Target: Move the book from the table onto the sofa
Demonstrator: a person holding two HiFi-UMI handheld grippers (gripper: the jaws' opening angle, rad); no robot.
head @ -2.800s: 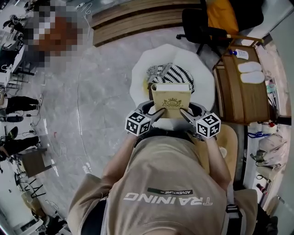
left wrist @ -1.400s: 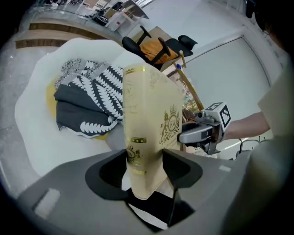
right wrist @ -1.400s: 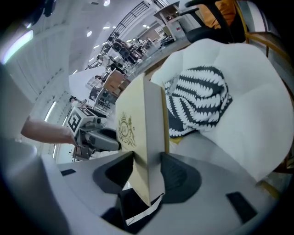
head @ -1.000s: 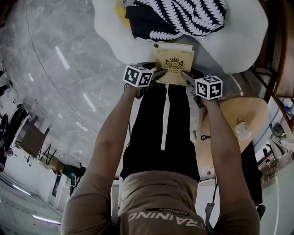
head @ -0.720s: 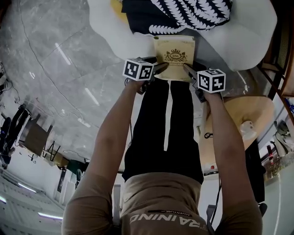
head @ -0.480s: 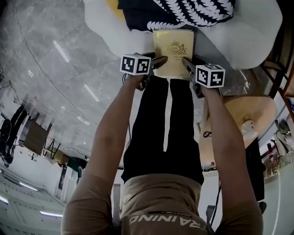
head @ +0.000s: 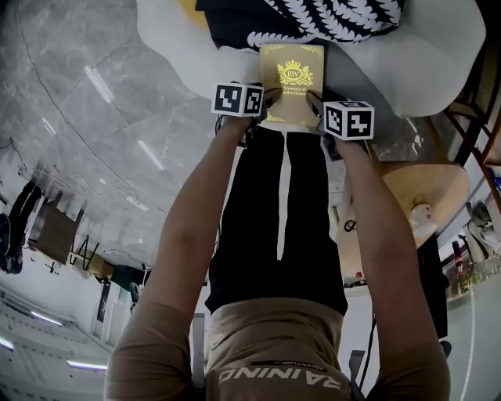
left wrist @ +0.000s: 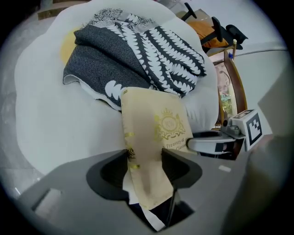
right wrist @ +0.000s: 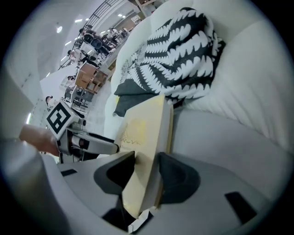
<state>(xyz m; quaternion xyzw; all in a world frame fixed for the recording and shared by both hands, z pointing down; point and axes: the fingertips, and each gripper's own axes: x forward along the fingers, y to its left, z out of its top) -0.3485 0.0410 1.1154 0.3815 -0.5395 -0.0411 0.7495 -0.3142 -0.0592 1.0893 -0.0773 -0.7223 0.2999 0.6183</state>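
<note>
Holding a cream-coloured book [head: 292, 84] between two grippers, we lean over a white sofa [head: 407, 74]. The book's cover is pale tan, with a gold crown emblem, gold lettering beneath it and small gold marks along the spine. It is a fairly thick volume.

The left gripper [left wrist: 144, 160] clamps the book's near left edge at the spine, with its jaws pressed against both covers. The right gripper [right wrist: 146, 167] grasps the near right edge, and its jaws have just been closing slightly with the book between them.

The book's far end reaches over the sofa's near edge. It ends just short of a folded dark blanket [head: 329, 19] patterned with white leaves. We cannot tell whether the book touches the cushion.
</note>
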